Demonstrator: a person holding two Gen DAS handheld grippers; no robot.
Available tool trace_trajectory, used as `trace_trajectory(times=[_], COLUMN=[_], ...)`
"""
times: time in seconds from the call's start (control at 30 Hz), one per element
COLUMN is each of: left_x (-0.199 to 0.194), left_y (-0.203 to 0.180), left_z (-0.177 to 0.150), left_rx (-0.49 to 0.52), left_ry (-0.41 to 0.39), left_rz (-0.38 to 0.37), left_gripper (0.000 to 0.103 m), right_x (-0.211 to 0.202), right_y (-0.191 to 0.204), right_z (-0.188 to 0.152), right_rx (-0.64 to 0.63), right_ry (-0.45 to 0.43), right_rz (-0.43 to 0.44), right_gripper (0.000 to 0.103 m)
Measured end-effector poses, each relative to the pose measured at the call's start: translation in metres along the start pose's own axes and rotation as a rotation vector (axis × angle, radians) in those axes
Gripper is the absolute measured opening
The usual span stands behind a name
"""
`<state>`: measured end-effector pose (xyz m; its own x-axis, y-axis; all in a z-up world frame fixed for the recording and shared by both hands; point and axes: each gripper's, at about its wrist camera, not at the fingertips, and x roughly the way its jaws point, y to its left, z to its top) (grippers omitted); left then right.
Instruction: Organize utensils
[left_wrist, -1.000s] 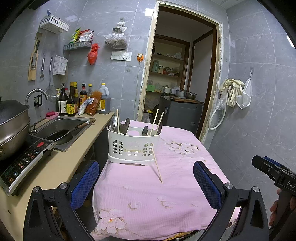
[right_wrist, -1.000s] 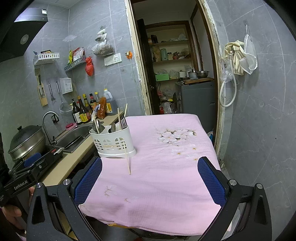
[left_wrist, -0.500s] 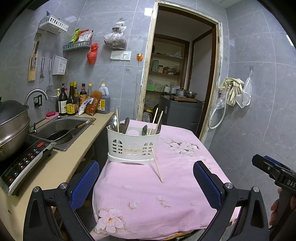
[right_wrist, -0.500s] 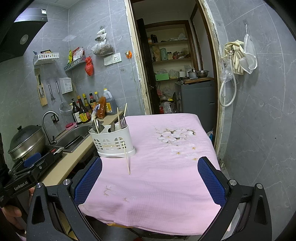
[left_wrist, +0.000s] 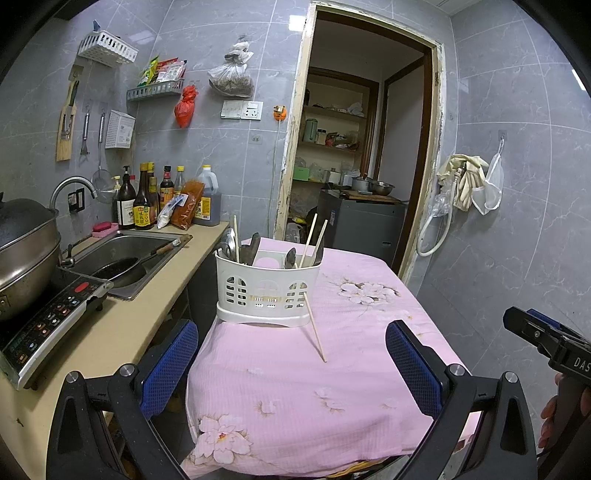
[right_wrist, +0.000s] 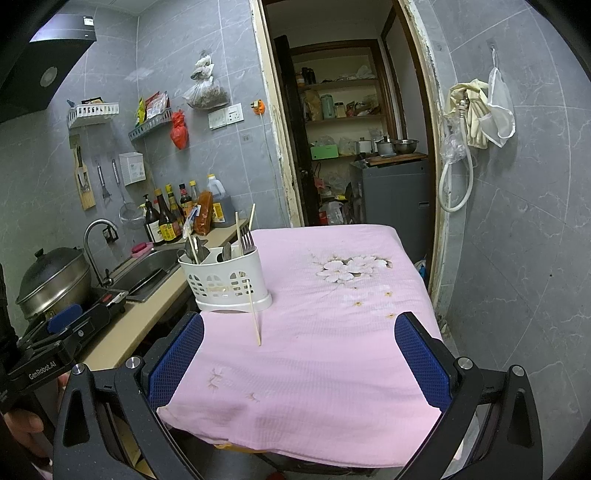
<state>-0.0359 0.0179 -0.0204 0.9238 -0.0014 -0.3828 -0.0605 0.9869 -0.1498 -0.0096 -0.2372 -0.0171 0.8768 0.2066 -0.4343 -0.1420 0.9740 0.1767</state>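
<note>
chopstick ahead of spread jaws, untouched

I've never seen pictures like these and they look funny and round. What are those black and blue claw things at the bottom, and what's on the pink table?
Those claws are grippers, tools a person holds, one in each hand. Each carries a round-eyed camera looking along its two fingers, which bends the picture. One picture comes from the left gripper, the other from the right gripper. Both are open and hold nothing. On the pink tablecloth stands a white utensil basket with spoons, a fork and chopsticks inside. One loose chopstick leans against the basket, its tip on the cloth. At the picture edges you can glimpse the other gripper and the person's fingers.
</note>
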Motion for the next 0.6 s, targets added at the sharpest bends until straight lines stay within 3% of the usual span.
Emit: trace_trajectory(times=[0.6], left_x=[0.0010], left_y=[0.0037], left_z=[0.0003], left_rx=[0.006], left_ry=[0.016], left_rz=[0.042], left_gripper=[0.102], right_x=[0.0051], right_y=[0.0023], right_z=[-0.0039], right_rx=[-0.014], right_ry=[0.028], right_rz=[0.006], right_gripper=[0.101])
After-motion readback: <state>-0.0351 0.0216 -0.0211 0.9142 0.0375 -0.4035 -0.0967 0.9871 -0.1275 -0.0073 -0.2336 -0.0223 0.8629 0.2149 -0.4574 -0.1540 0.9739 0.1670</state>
